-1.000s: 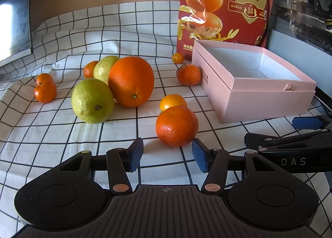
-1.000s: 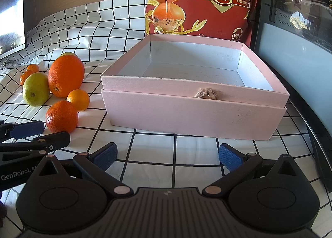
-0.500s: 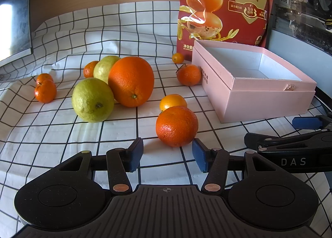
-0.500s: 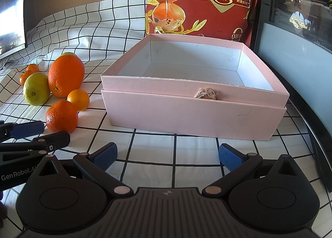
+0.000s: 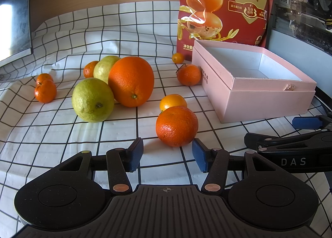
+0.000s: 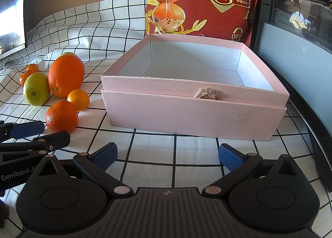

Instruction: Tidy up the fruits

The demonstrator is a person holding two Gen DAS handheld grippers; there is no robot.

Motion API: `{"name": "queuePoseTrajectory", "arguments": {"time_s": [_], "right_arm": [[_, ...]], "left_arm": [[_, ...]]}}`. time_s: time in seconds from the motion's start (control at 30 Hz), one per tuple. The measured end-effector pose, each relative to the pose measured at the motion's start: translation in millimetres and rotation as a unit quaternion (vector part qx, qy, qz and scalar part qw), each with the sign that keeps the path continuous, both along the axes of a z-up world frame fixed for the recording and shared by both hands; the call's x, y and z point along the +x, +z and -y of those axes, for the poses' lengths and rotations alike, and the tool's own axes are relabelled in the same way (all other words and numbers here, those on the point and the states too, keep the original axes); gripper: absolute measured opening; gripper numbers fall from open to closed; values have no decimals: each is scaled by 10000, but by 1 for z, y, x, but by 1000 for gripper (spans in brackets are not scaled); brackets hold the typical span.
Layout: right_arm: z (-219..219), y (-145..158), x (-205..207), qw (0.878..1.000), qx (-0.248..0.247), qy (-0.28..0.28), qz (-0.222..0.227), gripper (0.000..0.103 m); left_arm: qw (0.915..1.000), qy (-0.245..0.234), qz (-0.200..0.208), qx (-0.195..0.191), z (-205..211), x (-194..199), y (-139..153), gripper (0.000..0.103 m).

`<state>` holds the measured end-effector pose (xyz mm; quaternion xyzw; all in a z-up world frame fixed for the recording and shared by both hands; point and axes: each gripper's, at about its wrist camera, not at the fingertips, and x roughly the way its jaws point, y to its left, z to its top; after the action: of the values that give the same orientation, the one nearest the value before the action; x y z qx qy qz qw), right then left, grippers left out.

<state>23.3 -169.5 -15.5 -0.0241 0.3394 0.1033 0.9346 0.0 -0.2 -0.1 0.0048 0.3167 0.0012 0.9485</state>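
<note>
round orange citrus fruits (image 5: 131, 81): 8 | round yellow-green citrus fruits (image 5: 93, 100): 2 | open pink cardboard box (image 5: 267, 101): 1 | glossy red snack bag (image 5: 225, 5): 1

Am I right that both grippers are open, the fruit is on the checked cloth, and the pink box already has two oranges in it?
Not quite. The pink box is empty, as the right wrist view shows. The rest holds: the left gripper and right gripper are open, and the fruit lies on the checked cloth.
</note>
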Motion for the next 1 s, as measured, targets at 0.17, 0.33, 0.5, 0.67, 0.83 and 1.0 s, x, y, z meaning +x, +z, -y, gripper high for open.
{"name": "queuePoseTrajectory", "arguments": {"time_s": [0.17,0.33,0.5,0.67,0.83,1.0], "right_arm": [[0,0,0,10000,0,0,0,103],[0,0,0,10000,0,0,0,103],[0,0,0,10000,0,-2,-1,103],[0,0,0,10000,1,-3,-1,103],[0,0,0,10000,2,-3,-3,103],[0,0,0,10000,6,-2,-6,103]], "left_arm": [[10000,0,0,-18,0,0,0,58],[10000,1,-1,-5,1,1,1,59],[10000,1,-1,-6,2,1,0,59],[10000,1,-1,-5,1,1,0,59],[10000,1,-2,-6,2,1,0,59],[10000,1,-1,-7,1,1,0,58]]}}
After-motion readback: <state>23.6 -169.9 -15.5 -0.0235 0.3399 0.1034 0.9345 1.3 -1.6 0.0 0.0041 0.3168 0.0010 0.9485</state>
